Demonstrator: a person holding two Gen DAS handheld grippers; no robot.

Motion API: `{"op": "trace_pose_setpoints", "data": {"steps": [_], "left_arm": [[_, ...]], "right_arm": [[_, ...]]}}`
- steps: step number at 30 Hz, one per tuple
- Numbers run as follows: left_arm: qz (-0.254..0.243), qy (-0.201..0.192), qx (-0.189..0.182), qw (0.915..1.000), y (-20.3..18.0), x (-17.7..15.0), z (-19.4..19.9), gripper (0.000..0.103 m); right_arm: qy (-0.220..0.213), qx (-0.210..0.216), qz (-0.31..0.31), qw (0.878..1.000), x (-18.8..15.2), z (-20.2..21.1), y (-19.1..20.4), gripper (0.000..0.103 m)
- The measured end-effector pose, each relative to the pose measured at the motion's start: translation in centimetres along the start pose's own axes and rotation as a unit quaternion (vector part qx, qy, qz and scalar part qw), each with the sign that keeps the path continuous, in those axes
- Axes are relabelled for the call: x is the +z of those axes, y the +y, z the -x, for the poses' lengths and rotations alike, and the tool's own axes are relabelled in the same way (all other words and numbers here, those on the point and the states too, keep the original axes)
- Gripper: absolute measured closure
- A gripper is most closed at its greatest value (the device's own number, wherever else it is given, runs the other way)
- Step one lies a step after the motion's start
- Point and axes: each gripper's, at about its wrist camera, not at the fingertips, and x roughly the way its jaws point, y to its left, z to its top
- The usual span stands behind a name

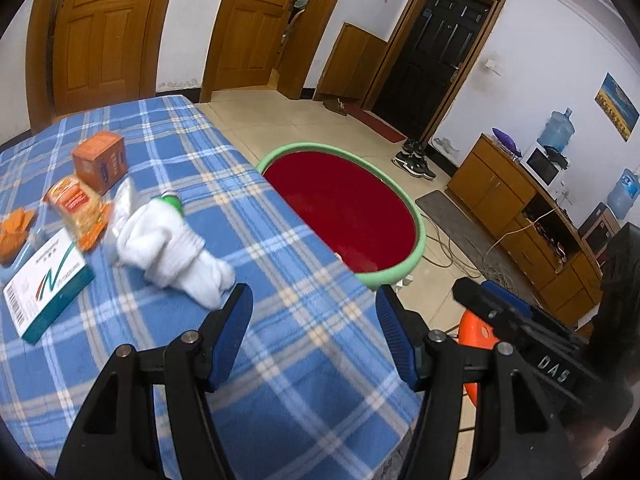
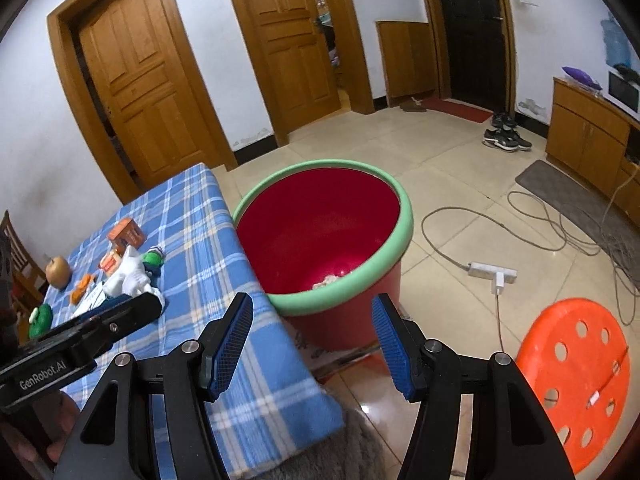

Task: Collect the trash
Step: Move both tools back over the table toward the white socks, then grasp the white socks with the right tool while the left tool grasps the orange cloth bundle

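On the blue plaid table (image 1: 260,208) lie an orange box (image 1: 102,160), a snack packet (image 1: 78,208), a white and teal box (image 1: 46,284), orange crisps (image 1: 16,228) and a bundle of white socks (image 1: 172,248). My left gripper (image 1: 313,294) hovers open over the table's near right corner, just right of the socks, with nothing between its fingers. A red bucket with a green rim (image 2: 400,232) stands on the floor against the table's edge, with a pale crumpled scrap (image 2: 330,280) at its bottom. My right gripper (image 2: 312,302) hangs open and empty in front of the bucket.
A brown round fruit (image 2: 58,272) and two green toys (image 2: 42,320) (image 2: 154,258) sit further left on the table. On the floor to the right are an orange stool (image 2: 576,368), a power strip (image 2: 492,272) and loose cables (image 2: 560,220). Wooden cabinets (image 1: 520,208) line the right wall.
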Motion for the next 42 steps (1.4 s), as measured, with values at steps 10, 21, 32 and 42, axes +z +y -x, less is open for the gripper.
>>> {"op": "trace_pose_setpoints", "data": {"steps": [10, 21, 32, 42], "left_arm": [[0.008, -0.01, 0.014, 0.9998, 1.7, -1.1, 1.7, 0.04], [0.028, -0.031, 0.051, 0.9978, 6.1, -2.0, 5.0, 0.04], [0.116, -0.063, 0.153, 0.9794, 16.3, -4.4, 11.1, 0.04], [0.15, -0.081, 0.21, 0.9627, 21.1, -5.5, 14.8, 0.04]], "right_arm": [[0.012, 0.01, -0.024, 1.0, -1.9, 1.2, 0.6, 0.04], [0.013, 0.034, 0.02, 0.999, -1.4, 0.0, 5.3, 0.04], [0.027, 0.1, 0.059, 0.993, -0.3, -3.2, 12.6, 0.039], [0.012, 0.076, 0.126, 0.989, -0.8, -5.4, 18.6, 0.035]]}}
